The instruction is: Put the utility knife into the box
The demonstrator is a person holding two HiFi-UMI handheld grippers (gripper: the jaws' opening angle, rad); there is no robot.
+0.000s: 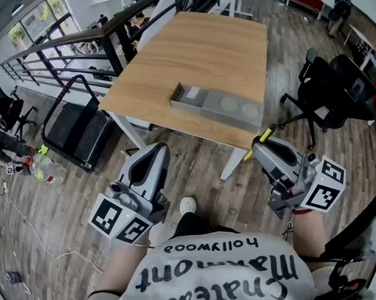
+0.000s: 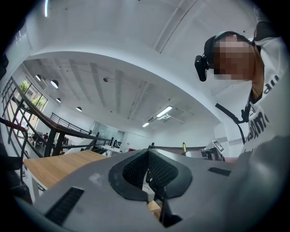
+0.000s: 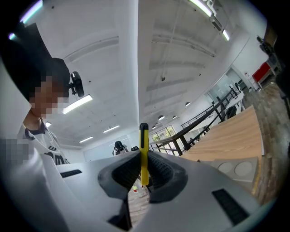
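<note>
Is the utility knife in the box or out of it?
Out. The utility knife is clamped between the jaws of the right gripper, short of the table, where the box sits.

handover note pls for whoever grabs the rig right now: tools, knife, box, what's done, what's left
Left tool: shut, nothing in it, held low over the floor, short of the table.
Right tool: shut on the yellow knife, which sticks out past the tips.
Box: grey, open, near the table's front edge; no knife in it.
Done: knife is in hand.
Left: bring the right tool over the box, lower the knife in, open, pull back.
</note>
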